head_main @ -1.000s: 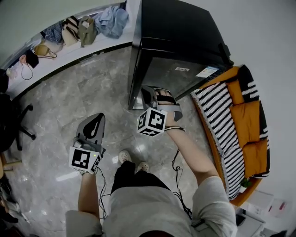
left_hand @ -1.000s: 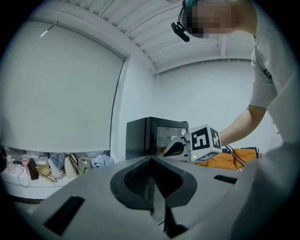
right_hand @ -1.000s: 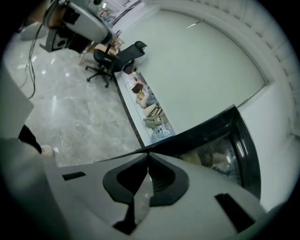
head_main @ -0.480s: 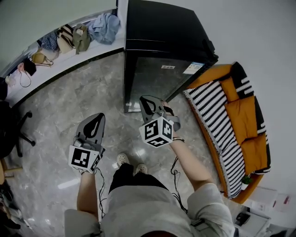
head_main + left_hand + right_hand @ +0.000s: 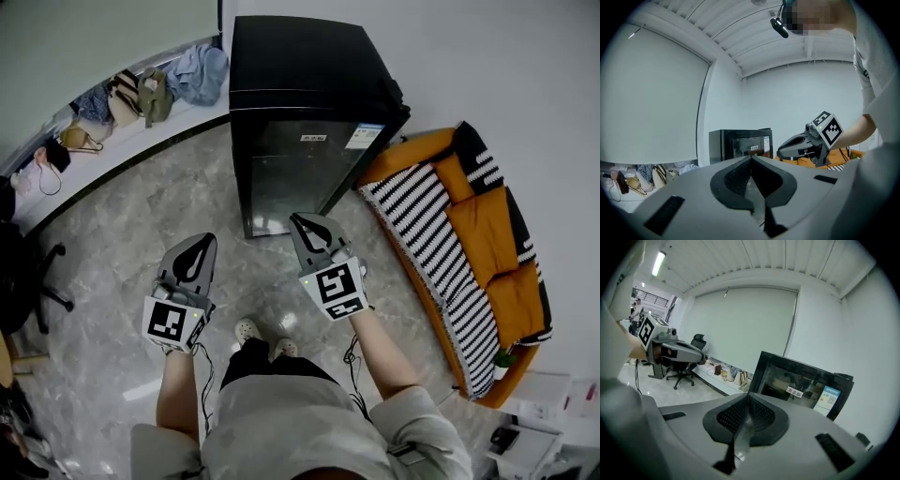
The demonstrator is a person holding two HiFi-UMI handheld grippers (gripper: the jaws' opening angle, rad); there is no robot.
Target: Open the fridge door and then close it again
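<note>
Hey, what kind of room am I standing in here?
Probably an office lounge or lab corner: a small black fridge stands next to a striped sofa, there's an office chair, and bags are lined up along a ledge.

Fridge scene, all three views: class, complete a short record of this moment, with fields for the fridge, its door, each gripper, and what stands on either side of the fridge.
fridge: black, glass-fronted
door: closed
left gripper: jaws together, empty, clear of the fridge
right gripper: jaws together, empty, pointing toward the fridge, not touching it
head view's right of fridge: orange sofa with striped cover
head view's left of fridge: bags on a low ledge
</note>
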